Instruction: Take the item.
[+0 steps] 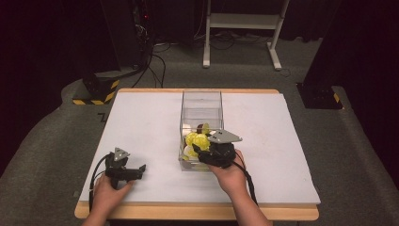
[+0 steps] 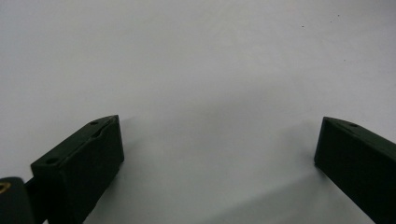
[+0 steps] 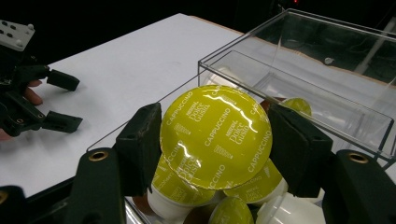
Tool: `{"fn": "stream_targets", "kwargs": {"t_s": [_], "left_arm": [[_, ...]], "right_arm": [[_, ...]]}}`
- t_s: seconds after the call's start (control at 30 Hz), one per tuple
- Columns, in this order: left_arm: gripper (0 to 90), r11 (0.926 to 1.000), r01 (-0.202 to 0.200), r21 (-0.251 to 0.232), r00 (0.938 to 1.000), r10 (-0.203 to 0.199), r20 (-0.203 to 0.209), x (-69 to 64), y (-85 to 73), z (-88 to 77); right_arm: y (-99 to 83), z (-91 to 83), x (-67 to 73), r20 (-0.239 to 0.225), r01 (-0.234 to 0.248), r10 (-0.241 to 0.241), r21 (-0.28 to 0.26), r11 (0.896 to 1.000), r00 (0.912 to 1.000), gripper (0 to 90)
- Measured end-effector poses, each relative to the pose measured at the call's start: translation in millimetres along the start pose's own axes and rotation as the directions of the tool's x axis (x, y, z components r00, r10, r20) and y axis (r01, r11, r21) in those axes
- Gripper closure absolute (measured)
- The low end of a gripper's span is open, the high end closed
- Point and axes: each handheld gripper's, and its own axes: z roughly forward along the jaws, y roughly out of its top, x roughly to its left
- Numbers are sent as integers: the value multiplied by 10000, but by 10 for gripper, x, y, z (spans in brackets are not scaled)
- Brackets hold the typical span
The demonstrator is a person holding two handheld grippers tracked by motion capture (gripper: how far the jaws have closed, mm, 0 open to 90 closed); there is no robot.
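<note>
right gripper has its jaws clamped on a yellow cappuccino capsule over the clear box mid-worktop — lettering legible only up close. left gripper rests released near the front-left corner.

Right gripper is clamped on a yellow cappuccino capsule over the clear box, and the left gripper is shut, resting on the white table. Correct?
Not quite: the left gripper is open, its jaws spread wide over the white table, as the left gripper view shows. The right gripper does hold the yellow cappuccino capsule over the clear box.
</note>
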Motion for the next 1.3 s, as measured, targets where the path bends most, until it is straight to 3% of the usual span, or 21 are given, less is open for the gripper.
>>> {"fn": "stream_targets", "kwargs": {"t_s": [0.73,1.3], "left_arm": [[15,10000,-1,10,10000,1,3,1,1,0],[15,10000,3,10,10000,-3,3,0,1,0]], "right_arm": [[16,-67,-1,76,-21,22,-151,9999,10000,383],[-3,-242,-190,538,-384,409,-460,9982,9977,384]]}}
